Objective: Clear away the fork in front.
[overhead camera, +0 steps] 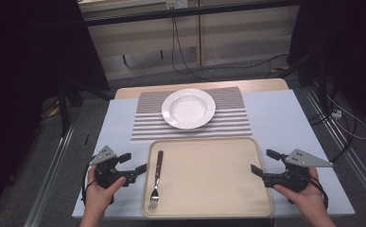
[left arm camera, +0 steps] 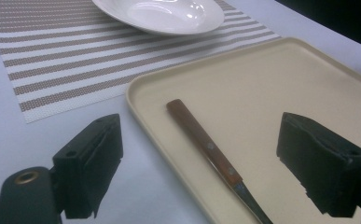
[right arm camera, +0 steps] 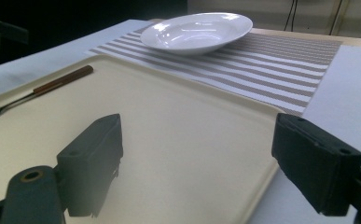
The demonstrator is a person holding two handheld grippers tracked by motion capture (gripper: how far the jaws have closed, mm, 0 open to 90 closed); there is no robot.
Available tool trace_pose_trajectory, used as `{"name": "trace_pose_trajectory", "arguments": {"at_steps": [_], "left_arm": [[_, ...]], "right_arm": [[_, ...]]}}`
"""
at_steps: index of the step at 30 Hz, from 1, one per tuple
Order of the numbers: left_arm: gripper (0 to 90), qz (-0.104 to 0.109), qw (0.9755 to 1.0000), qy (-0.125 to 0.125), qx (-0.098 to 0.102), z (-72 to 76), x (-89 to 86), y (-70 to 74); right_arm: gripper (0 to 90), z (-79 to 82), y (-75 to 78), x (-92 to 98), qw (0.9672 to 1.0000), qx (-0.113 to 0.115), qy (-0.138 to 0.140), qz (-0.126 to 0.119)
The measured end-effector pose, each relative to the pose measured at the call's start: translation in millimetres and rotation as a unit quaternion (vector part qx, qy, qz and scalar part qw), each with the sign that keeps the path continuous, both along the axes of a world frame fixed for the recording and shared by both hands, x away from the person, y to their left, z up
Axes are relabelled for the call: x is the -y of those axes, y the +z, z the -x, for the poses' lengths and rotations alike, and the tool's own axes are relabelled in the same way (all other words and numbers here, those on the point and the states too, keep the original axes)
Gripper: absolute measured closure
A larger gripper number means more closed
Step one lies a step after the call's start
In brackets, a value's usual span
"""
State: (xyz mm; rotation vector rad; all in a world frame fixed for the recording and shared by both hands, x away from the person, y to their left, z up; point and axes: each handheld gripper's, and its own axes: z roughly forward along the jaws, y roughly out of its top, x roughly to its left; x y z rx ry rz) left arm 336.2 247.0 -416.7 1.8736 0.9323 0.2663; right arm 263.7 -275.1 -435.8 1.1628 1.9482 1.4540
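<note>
The wooden-handled steel fork (overhead camera: pixel 156 179) lies along the left side of the shallow beige plastic tray (overhead camera: pixel 261 189), prongs toward the person. The left gripper (overhead camera: pixel 135 163), jaws spread and empty, sits just beside the handle, apparently placed to grasp it. The right gripper (overhead camera: pixel 265 162) flanks the tray's right rim, equally spread, holding nothing.

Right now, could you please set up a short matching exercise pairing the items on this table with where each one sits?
Things:
1. wooden-handled metal fork
2. round white ceramic plate
3. beige rectangular plastic tray
4. left gripper

Places:
A. on the grey-and-white striped placemat
B. at the tray's left side, lengthwise, tines toward the person
C. just outside the tray's left edge, jaws open
D. on the pale table, on the near side of the placemat

Pairs: 1-B, 2-A, 3-D, 4-C
</note>
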Motion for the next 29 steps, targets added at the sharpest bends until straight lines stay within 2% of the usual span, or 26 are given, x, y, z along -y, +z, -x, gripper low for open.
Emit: {"name": "trace_pose_trajectory", "arguments": {"at_steps": [10,17,23,29], "left_arm": [[11.9,-0.001,0.9999,0.011,0.002,3.9,-9.7,-1.8],[11.0,-0.003,0.9999,0.009,0.005,3.9,-9.5,-2.2],[10.1,-0.011,0.9999,0.001,0.003,3.2,-7.8,-3.6],[9.4,-0.011,0.9999,0.003,0.001,1.8,-9.1,-5.7]], "right_arm": [[16.6,3.3,-4.9,4.4,1.0000,-0.003,0.006,0.000],[17.4,3.1,-5.8,12.1,0.9999,-0.002,-0.009,-0.007],[17.6,2.2,-7.8,15.6,0.9999,-0.003,-0.015,-0.004],[17.7,1.5,-11.2,13.7,0.9998,-0.007,-0.016,-0.001]]}}
